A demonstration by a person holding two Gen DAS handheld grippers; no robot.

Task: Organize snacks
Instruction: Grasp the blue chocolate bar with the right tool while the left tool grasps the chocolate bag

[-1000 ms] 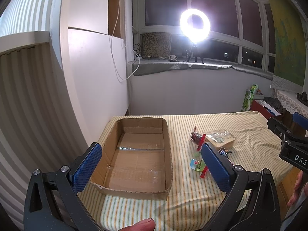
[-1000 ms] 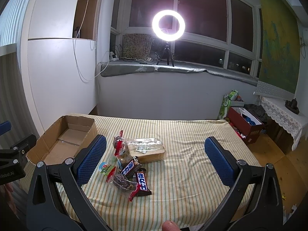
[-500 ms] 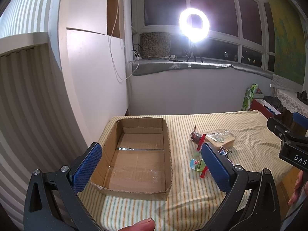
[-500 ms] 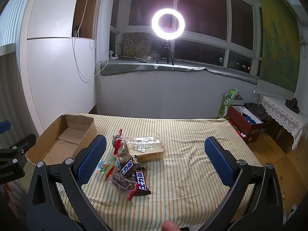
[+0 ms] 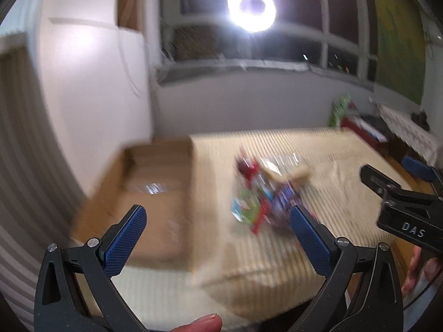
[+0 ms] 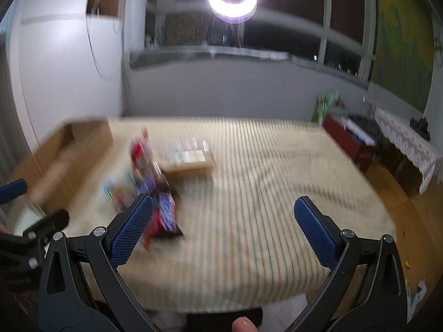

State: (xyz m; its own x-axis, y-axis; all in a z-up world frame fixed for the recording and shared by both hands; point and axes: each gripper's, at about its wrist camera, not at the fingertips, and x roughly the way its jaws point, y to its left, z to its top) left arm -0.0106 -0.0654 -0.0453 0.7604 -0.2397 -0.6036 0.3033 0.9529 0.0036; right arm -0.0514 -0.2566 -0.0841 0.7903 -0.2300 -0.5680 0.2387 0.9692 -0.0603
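A pile of snack packets (image 5: 260,196) lies on the striped tablecloth (image 5: 332,166), right of an open, empty cardboard box (image 5: 155,193). Both views are motion-blurred. My left gripper (image 5: 218,229) is open and empty, above the table's front edge between box and pile. My right gripper (image 6: 224,221) is open and empty, its left pad (image 6: 133,232) just in front of the pile (image 6: 149,182). A clear-wrapped tan pack (image 6: 188,157) lies behind the pile. The box also shows in the right wrist view (image 6: 63,152), at left.
A white cupboard (image 5: 91,83) stands left of the table. A ring light (image 5: 252,8) glows on the windowsill. A red box (image 6: 351,138) and a lace-covered stand (image 6: 404,144) are on the floor at right. The right gripper's body (image 5: 401,210) shows in the left view.
Both grippers have moved forward and down toward the table; the snacks and box look larger and blurred. Both stay open and empty.
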